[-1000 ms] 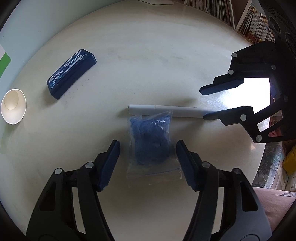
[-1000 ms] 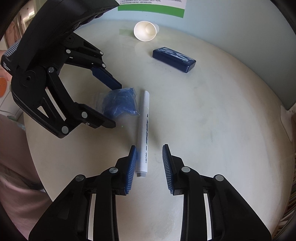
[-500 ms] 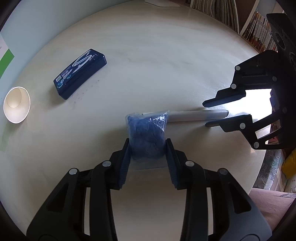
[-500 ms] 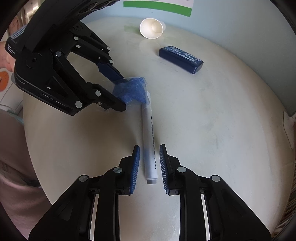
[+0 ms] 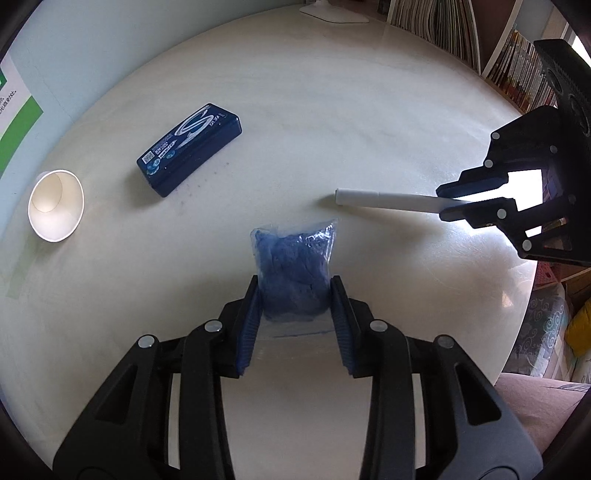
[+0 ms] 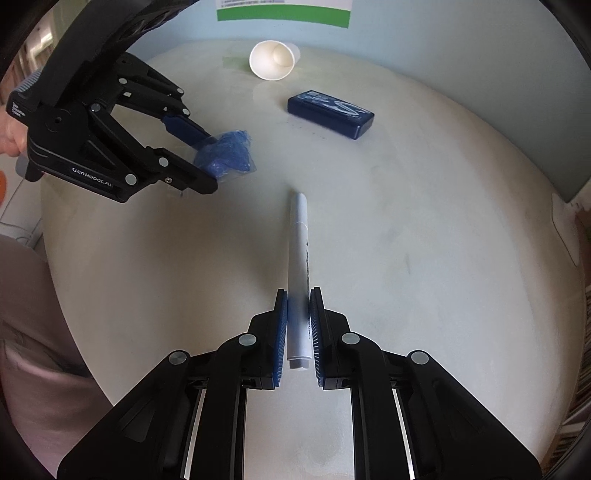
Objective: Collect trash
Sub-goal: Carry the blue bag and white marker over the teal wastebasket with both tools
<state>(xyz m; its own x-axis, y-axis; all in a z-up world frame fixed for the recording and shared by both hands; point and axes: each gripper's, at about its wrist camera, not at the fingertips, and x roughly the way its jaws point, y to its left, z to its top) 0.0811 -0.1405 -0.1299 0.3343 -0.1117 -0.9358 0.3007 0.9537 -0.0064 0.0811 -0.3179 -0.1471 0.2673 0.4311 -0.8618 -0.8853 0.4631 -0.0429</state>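
A clear plastic bag of crumpled blue material [image 5: 291,258] sits between the pads of my left gripper [image 5: 293,284], which is shut on it just above the round cream table [image 5: 332,110]. In the right wrist view the same bag [image 6: 231,155] hangs from my left gripper [image 6: 212,162] at the upper left. My right gripper [image 6: 299,295] is shut on the near end of a white marker [image 6: 300,236] that points away from me. The left wrist view shows the marker [image 5: 388,199] sticking out leftward from my right gripper [image 5: 441,204].
A white paper cup [image 5: 55,205] lies on its side near the table's left edge. A dark blue flat box [image 5: 190,147] lies beside it. Bookshelves [image 5: 517,66] stand beyond the far right edge, and a white lamp base [image 5: 332,13] sits at the far edge.
My left jaws closed on the bag and carried it slightly clear of the marker. My right jaws closed on the marker's near end.
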